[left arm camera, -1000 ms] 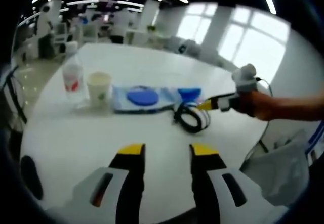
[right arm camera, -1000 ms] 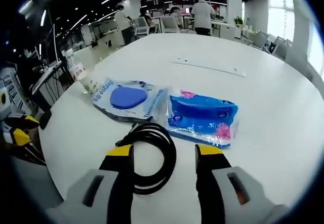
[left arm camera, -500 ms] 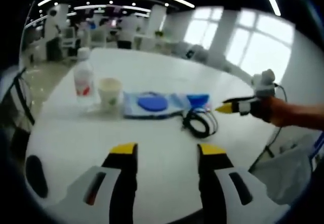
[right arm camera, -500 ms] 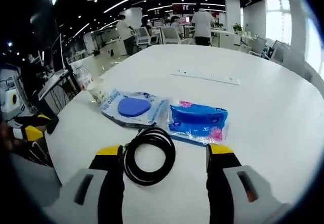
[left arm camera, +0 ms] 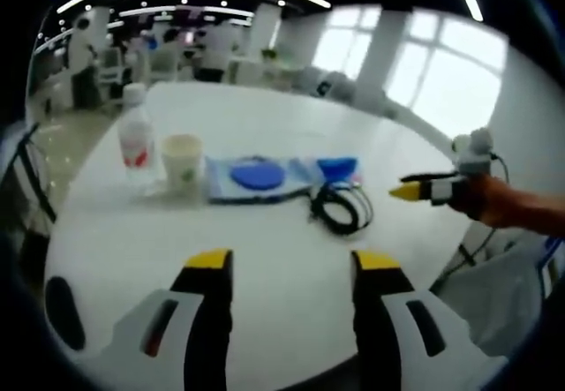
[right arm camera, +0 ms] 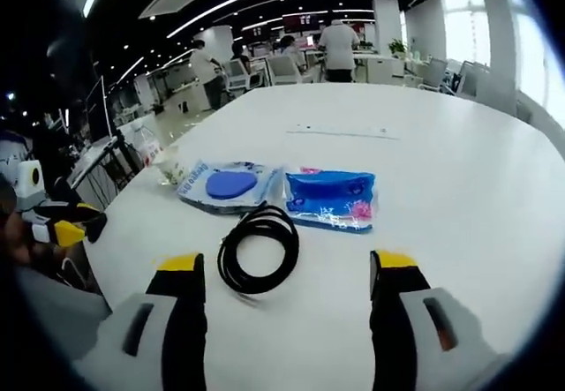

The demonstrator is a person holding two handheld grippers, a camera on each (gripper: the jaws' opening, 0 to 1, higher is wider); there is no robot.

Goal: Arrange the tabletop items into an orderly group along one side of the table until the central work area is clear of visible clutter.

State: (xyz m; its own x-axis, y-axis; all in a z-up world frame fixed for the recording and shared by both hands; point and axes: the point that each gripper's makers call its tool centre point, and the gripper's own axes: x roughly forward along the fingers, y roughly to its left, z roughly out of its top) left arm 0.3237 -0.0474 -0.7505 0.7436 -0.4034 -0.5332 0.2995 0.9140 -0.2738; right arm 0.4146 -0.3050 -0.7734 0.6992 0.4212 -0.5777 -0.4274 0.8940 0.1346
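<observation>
Tabletop items sit in a row along one edge of the white table [left arm camera: 265, 117]; both grippers empty, jaws apart.

Left gripper view: left gripper [left arm camera: 291, 263] hovers over bare tabletop, jaws spread, nothing between them. Row ahead, left to right: water bottle [left arm camera: 135, 140], paper cup [left arm camera: 183, 161] just beside it, clear pouch with blue disc [left arm camera: 259, 177], blue packet [left arm camera: 336, 168] touching the pouch's end, coiled black cable [left arm camera: 337, 207] in front of the packet. Right gripper [left arm camera: 422, 191] comes in from the right, held by a hand [left arm camera: 494, 206], off the table edge, near the cable.

Right gripper view: right gripper [right arm camera: 287, 266] jaws wide, empty. Cable [right arm camera: 258, 250] lies between and just beyond the jaw tips; pouch [right arm camera: 229, 184] and packet [right arm camera: 332, 199] side by side behind it, cup [right arm camera: 169, 165] further left. Left gripper [right arm camera: 69, 225] shows at the left edge.
</observation>
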